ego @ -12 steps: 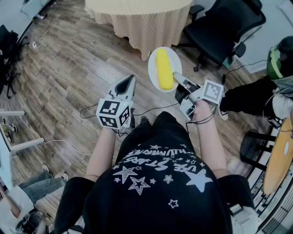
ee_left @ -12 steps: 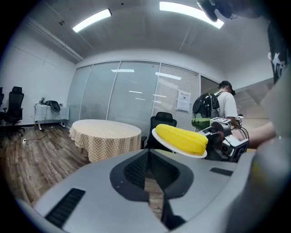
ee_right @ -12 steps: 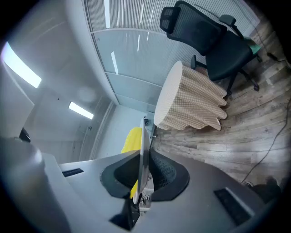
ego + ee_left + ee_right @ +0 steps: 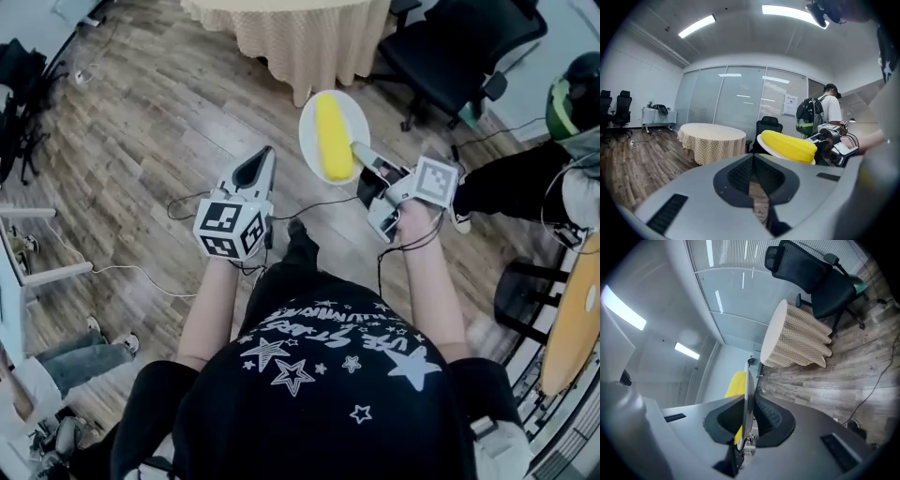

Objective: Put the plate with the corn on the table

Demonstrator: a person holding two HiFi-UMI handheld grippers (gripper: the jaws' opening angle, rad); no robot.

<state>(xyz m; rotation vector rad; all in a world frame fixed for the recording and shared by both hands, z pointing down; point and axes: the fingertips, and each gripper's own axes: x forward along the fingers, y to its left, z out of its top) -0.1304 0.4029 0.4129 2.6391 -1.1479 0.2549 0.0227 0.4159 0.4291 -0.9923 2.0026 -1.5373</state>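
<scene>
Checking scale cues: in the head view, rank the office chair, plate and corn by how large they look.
1. office chair, largest, though cropped by the frame edge
2. plate
3. corn, smallest, lying within the plate's outline

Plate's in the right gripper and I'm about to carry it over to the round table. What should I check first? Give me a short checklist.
1. Right gripper grip: ok, jaws shut on the plate rim.
2. Corn seated: ok, lying along the plate's middle.
3. Plate level: cannot tell exactly; it looks roughly face-up.
4. Left gripper free: ok, jaws together, nothing between them.
5. Table located: ok, ahead of the plate; landing spot on its top: cannot tell.
6. Office chair: probably ok, it stands right of the table, off a straight path.
</scene>
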